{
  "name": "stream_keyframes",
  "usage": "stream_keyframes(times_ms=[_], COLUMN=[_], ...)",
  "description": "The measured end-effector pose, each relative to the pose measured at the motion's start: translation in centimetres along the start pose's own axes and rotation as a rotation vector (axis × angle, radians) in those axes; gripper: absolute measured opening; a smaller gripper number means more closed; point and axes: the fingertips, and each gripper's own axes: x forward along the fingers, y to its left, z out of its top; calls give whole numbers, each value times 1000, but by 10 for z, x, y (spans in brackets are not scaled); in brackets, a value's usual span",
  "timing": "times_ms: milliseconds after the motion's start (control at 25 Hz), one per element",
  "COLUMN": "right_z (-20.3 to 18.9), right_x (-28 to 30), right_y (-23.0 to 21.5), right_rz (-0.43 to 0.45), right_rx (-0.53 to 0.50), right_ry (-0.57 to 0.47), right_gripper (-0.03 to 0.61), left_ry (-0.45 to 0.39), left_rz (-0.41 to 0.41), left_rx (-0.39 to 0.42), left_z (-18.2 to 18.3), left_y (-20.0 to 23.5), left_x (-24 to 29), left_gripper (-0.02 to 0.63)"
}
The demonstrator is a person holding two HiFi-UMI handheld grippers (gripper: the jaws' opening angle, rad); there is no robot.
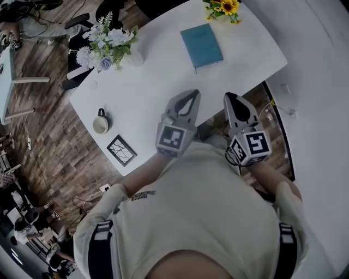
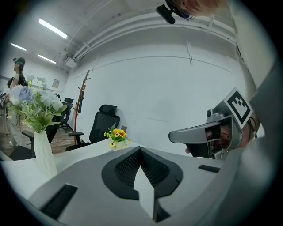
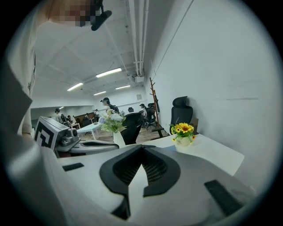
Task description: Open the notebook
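Observation:
A closed teal notebook point(image 1: 202, 46) lies flat on the white table point(image 1: 158, 82), toward its far right part. My left gripper point(image 1: 191, 95) hovers over the table's near edge with its jaws together and nothing between them. My right gripper point(image 1: 230, 98) is beside it on the right, also shut and empty, at the table's near right edge. Both point toward the notebook, well short of it. In the left gripper view the left gripper point(image 2: 140, 150) shows its pads meeting, with the right gripper's body point(image 2: 212, 132) to its right. The right gripper point(image 3: 142, 148) is likewise shut in its own view.
A vase of white and blue flowers point(image 1: 109, 43) stands at the table's far left, and a small pot of sunflowers point(image 1: 223, 6) at the far edge. A mug point(image 1: 100, 124) and a dark framed square point(image 1: 121, 150) sit at the near left. A black office chair point(image 2: 102, 123) stands behind the table.

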Motion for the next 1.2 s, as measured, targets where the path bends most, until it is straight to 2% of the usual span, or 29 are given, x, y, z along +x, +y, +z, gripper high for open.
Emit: stream_keyframes(times_ms=[280, 760, 880, 960, 1200], right_z=[-3, 5, 4, 0, -28], right_x=[15, 60, 78, 93, 134], right_y=[-8, -31, -43, -55, -95], right_rz=[39, 96, 121, 124, 99], right_rx=[6, -84, -52, -34, -1], right_ry=[20, 24, 35, 50, 140], right_gripper=[3, 5, 10, 52, 52], left_ry=[8, 65, 67, 81, 174], left_rz=[29, 83, 93, 103, 106], left_rx=[-8, -13, -19, -28, -88], left_z=[3, -4, -6, -10, -43], left_y=[6, 33, 43, 52, 71], left_x=[15, 61, 79, 91, 128], left_gripper=[2, 2, 2, 2, 2])
